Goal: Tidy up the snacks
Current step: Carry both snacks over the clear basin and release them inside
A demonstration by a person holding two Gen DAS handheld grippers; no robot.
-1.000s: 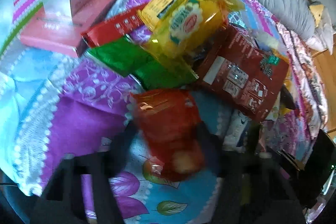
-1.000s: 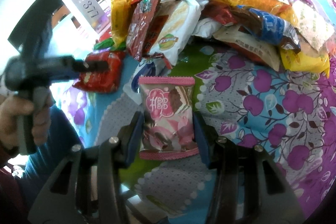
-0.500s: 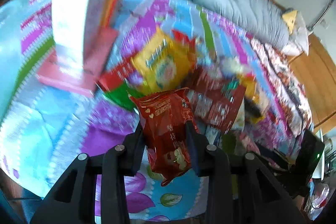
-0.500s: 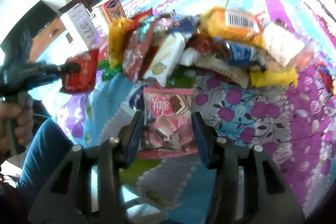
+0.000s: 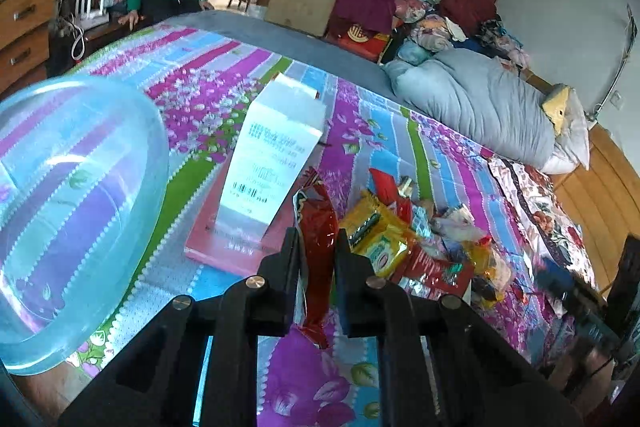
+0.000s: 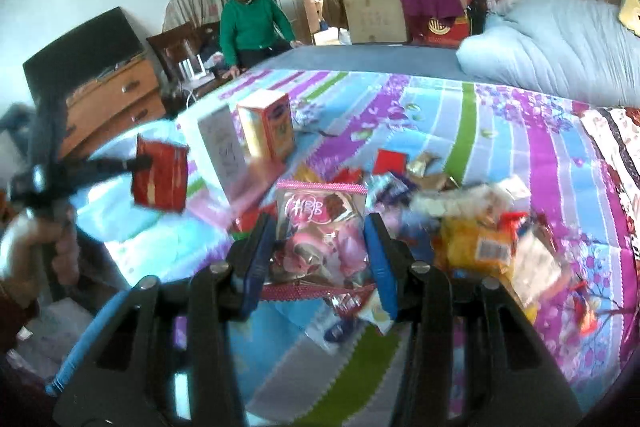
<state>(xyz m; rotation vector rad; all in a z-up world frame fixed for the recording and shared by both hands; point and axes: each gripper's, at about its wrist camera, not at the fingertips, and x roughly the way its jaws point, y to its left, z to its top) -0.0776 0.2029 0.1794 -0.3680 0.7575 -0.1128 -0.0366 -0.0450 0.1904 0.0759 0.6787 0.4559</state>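
A glossy red snack packet point(image 5: 318, 247) is clamped edge-on in the left gripper point(image 5: 316, 255), above the bed. A pink packet point(image 6: 320, 239) with unreadable white characters is pinched by the right gripper point(image 6: 320, 247). A clear blue plastic bowl point(image 5: 76, 211) is seen only in the left view; the orange box point(image 6: 268, 127) only in the right.

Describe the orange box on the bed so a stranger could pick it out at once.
Start at the bed with the striped floral cover, then go to the end nearest the woman in green. Two cartons stand upright side by side there, behind the snack pile. The orange box is the shorter one with a blue oval logo; its neighbour, the white box, is taller.
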